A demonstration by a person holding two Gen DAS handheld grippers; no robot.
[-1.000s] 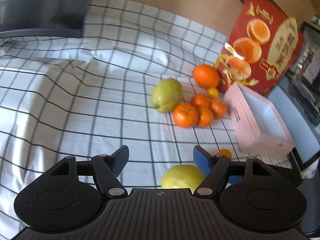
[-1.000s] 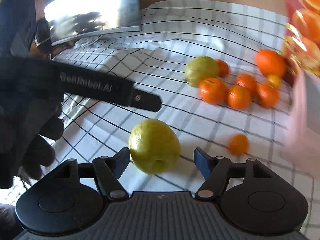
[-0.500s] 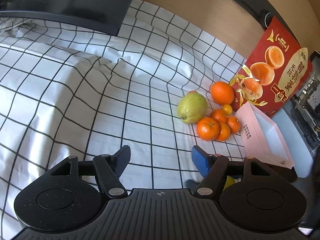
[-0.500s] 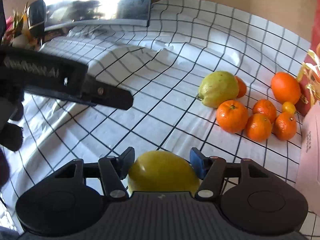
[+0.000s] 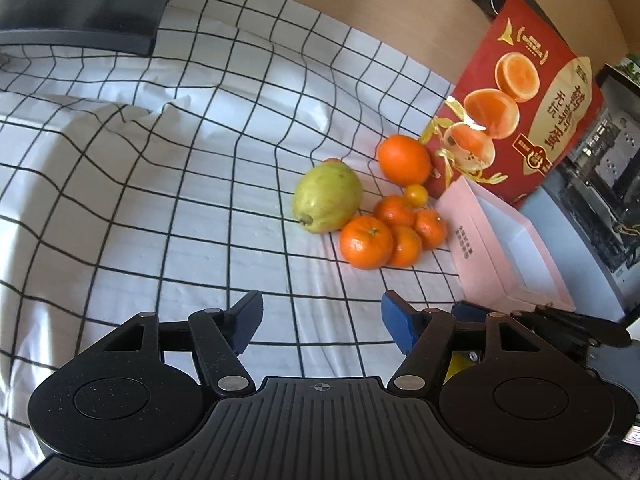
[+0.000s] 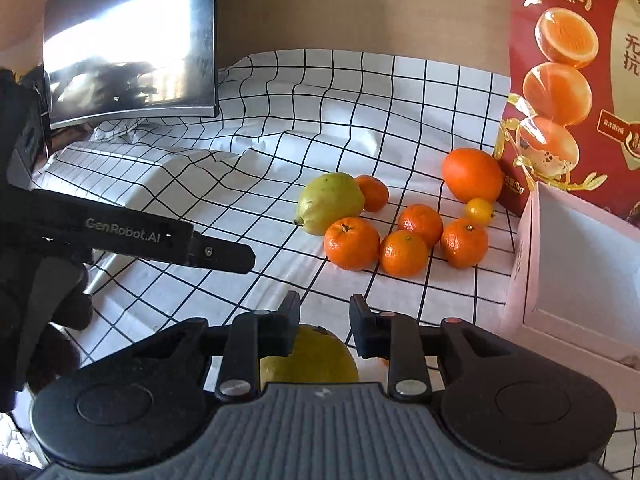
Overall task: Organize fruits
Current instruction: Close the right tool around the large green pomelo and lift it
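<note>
The yellow-green fruit (image 6: 310,356) sits low in the right wrist view, under the right gripper (image 6: 324,320) and mostly hidden by its body. The jaws have just been closing and now stand narrow, clenched above the fruit's top — whether the pads actually press it cannot be told.

Further out on the table, a green pear-like fruit (image 6: 330,203) lies against a cluster of mandarins (image 6: 404,240), with one more mandarin half hidden behind it. A large orange (image 6: 472,176) and a tiny yellow citrus (image 6: 478,211) lie close to the red box.

The pink box (image 5: 504,248) stands open just beside the cluster, and what shows of its white inside holds no fruit; its far end is cut off in the right view. Behind it leans a red carton (image 5: 524,96) printed with oranges.

The left gripper (image 5: 320,322) hovers over bare cloth, jaws released and wide, nothing between them; they have just narrowed a little. A gloved hand (image 6: 36,300) holds it at the left edge of the right view.

The table wears a white cloth with a black grid (image 5: 160,200), rumpled toward the back. A dark monitor (image 6: 132,48) stands at the rear before a tan wall — glare washes its screen.
</note>
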